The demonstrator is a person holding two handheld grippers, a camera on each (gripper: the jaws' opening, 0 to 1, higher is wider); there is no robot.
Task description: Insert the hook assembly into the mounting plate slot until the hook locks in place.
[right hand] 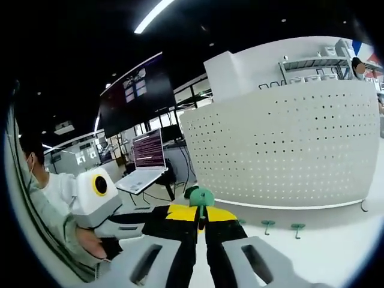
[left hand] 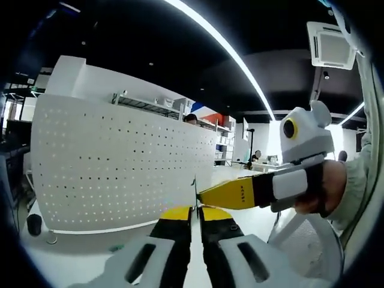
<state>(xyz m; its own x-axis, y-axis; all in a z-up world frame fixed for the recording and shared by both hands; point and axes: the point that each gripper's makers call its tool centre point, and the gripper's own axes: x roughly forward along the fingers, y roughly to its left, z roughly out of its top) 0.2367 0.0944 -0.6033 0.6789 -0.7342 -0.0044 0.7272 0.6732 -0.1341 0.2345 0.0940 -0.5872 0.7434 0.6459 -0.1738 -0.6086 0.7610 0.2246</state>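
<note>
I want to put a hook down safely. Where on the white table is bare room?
The table is bare right of the two loose green hooks, before the pegboard. The left side is crowded by the other claw and a hand.

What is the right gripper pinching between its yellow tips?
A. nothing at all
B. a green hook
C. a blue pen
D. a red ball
B: in the right gripper view, the right gripper has its jaws shut together on a green hook that sticks up in front of the white board with holes.
</note>
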